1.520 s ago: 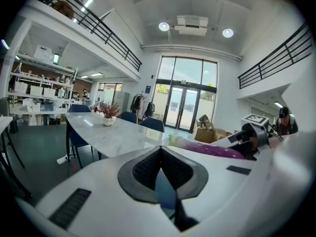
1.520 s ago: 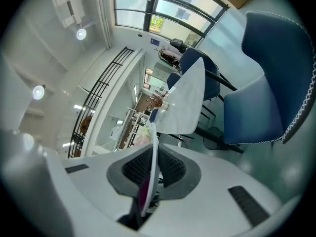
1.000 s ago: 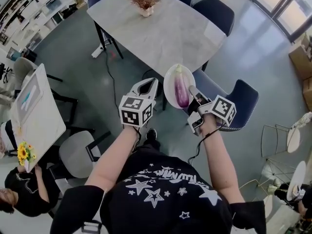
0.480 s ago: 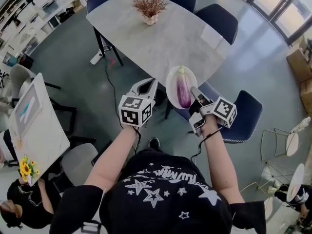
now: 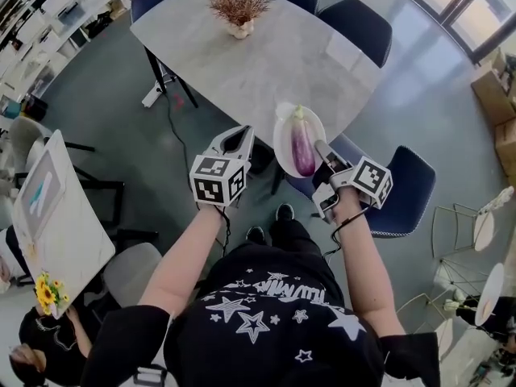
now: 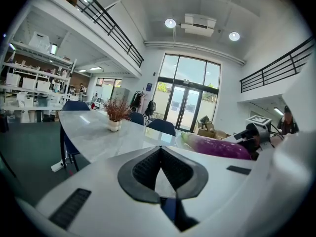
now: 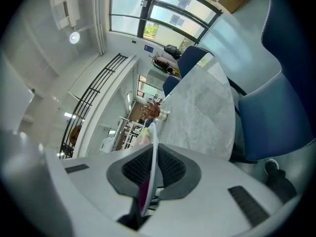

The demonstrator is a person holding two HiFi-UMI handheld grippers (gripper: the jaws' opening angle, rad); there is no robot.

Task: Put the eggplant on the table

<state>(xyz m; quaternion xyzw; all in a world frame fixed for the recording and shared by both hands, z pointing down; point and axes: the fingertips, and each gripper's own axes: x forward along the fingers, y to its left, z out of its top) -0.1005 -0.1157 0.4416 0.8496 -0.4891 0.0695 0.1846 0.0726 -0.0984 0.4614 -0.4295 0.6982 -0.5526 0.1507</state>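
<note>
Closing in: right gripper (image 5: 321, 149) clamped on white plate (image 5: 283, 138) rim, eggplant (image 5: 301, 145) riding on it, now over table (image 5: 266, 55) near edge. Left gripper (image 5: 230, 139) pinched together, empty. Set-down looks near.

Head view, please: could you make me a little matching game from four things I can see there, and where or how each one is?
Things:
1. eggplant
2. plate
3. potted plant
4. left gripper

States:
A. stands on the table
B. lies on the plate
C. shut, nothing in it
D. gripped at its rim by the right gripper

Pairs: 1-B, 2-D, 3-A, 4-C.
</note>
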